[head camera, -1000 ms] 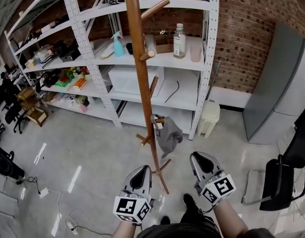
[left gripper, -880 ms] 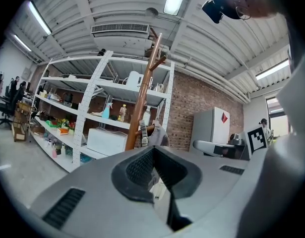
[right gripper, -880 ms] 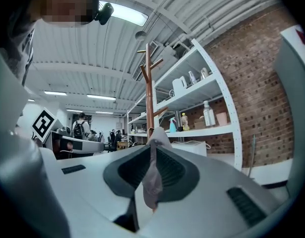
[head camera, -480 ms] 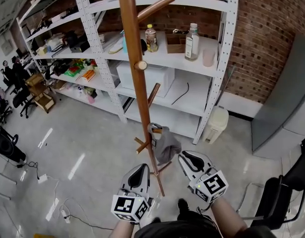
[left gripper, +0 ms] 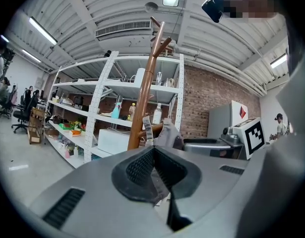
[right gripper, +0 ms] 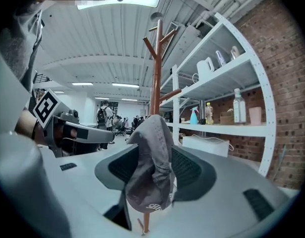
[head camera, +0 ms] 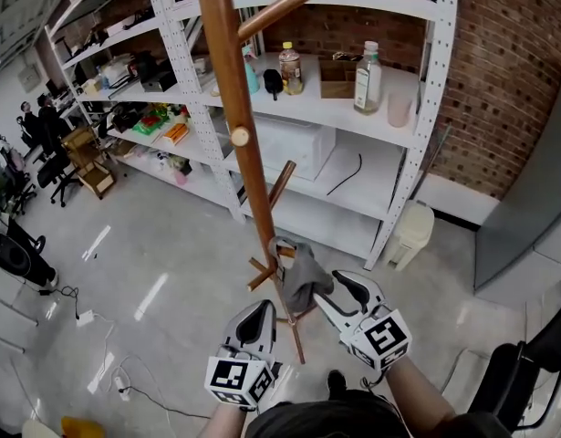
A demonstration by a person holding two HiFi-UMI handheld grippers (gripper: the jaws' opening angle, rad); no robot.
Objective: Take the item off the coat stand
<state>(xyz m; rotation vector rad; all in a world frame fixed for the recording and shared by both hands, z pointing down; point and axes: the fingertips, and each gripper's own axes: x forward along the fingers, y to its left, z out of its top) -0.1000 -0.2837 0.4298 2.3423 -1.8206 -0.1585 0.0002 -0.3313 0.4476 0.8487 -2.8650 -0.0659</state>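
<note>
A tall wooden coat stand point(head camera: 234, 126) rises in front of me. A grey cap point(head camera: 303, 276) hangs from one of its low pegs. My right gripper point(head camera: 327, 286) has reached the cap and its jaws are opening. In the right gripper view the cap point(right gripper: 152, 167) hangs between the two dark pads point(right gripper: 194, 170) of that gripper point(right gripper: 154, 170), and neither pad presses on it. My left gripper point(head camera: 259, 322) is shut and empty, held low just left of the stand's foot. In the left gripper view the cap point(left gripper: 167, 133) and the stand point(left gripper: 145, 98) show beyond the closed jaws of that gripper point(left gripper: 153, 175).
White metal shelving point(head camera: 417, 108) with bottles, a spray bottle and a box stands behind the stand against a brick wall point(head camera: 508, 71). A pale bin point(head camera: 412, 235) sits at its right foot. A black chair point(head camera: 535, 372) is at the right, cables point(head camera: 125, 386) lie at the left.
My right gripper has moved forward and left up to the cap, and its jaws have spread around it. The left gripper has stayed low. The stand looks nearer.
</note>
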